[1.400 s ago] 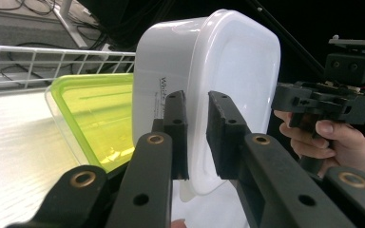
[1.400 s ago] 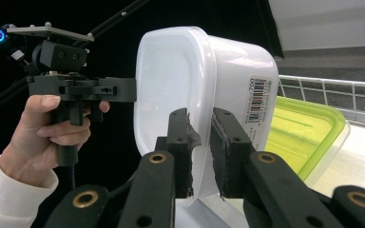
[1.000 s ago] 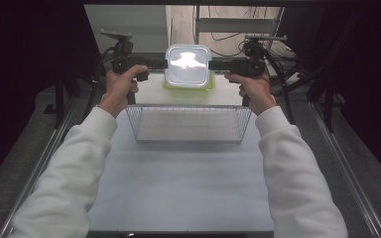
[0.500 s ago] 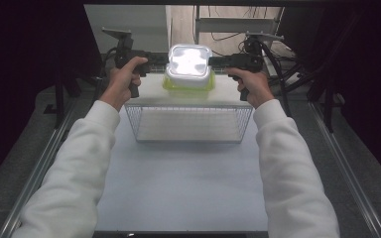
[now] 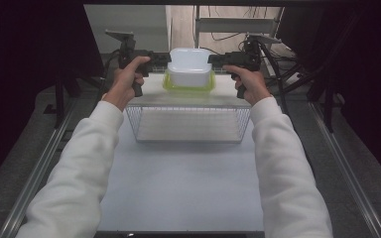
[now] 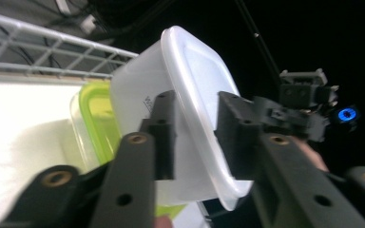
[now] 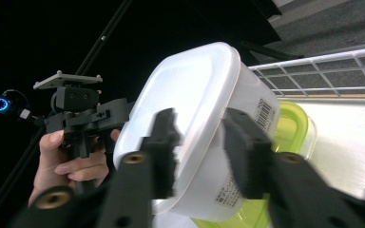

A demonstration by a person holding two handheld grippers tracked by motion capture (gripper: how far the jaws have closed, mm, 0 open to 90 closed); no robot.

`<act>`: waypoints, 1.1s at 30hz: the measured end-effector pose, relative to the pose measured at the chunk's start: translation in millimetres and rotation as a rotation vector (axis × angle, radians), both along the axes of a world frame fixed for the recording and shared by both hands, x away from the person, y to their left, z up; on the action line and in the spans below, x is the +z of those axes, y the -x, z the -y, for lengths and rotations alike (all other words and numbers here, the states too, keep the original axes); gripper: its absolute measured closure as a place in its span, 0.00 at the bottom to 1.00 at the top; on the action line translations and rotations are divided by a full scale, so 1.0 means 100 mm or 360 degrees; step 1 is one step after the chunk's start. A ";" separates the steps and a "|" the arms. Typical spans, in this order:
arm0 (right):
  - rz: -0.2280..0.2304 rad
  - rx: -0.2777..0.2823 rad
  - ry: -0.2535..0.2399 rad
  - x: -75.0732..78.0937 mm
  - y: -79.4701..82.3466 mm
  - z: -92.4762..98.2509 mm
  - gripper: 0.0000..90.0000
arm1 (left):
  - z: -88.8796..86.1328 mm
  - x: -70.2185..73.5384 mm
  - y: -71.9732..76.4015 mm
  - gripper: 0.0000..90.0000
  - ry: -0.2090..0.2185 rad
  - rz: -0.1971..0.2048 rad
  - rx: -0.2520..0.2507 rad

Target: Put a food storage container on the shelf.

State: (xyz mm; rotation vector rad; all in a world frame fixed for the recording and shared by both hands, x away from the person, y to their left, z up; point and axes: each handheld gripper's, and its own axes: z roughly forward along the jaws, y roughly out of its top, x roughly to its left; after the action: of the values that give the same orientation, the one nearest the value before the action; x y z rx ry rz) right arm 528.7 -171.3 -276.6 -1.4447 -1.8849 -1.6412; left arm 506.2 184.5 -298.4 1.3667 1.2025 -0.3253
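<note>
A white lidded container (image 5: 189,64) sits on a green-lidded container (image 5: 188,87) at the far end of the table, behind the wire basket. My left gripper (image 5: 166,59) meets its left side and my right gripper (image 5: 211,59) its right side. In the left gripper view the jaws of the left gripper (image 6: 197,128) straddle the white container's (image 6: 190,95) lid rim with a gap showing. In the right gripper view the right gripper (image 7: 197,142) straddles the rim of the container (image 7: 204,85) the same way. Both sets of jaws have just been opening, and both stand open.
A wire basket (image 5: 188,108) stands on the white table (image 5: 178,188) just in front of the stacked containers. Dark stands and cables (image 5: 278,54) crowd the far edge. Metal rails (image 5: 44,163) run along both sides of the table.
The bright glare on the white lid has gone as the container settled level on the green one. Both grippers' jaws have spread apart around its rim.
</note>
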 end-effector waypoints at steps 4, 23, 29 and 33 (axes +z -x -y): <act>0.0131 -0.0041 0.0046 0.05 0.07 0.04 0.57 | -0.05 0.05 0.07 0.59 -0.0125 0.0133 0.0018; 0.0692 0.0029 0.0414 -0.16 1.22 0.74 0.42 | -0.38 -0.26 1.46 0.32 -0.0436 0.0608 0.0004; 0.0720 0.0031 0.0409 -0.53 1.67 0.94 0.38 | -0.33 -0.64 1.85 0.32 -0.0520 0.0599 -0.0060; 0.0677 0.0053 0.0436 -0.82 1.93 0.99 0.36 | -0.24 -0.89 2.01 0.32 -0.0585 0.0537 -0.0118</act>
State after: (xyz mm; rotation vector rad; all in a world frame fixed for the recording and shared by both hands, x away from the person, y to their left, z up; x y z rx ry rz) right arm 336.0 -270.1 -358.8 -1.2136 -2.4310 -1.8450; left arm 305.5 208.8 -387.7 1.7071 0.9586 0.0820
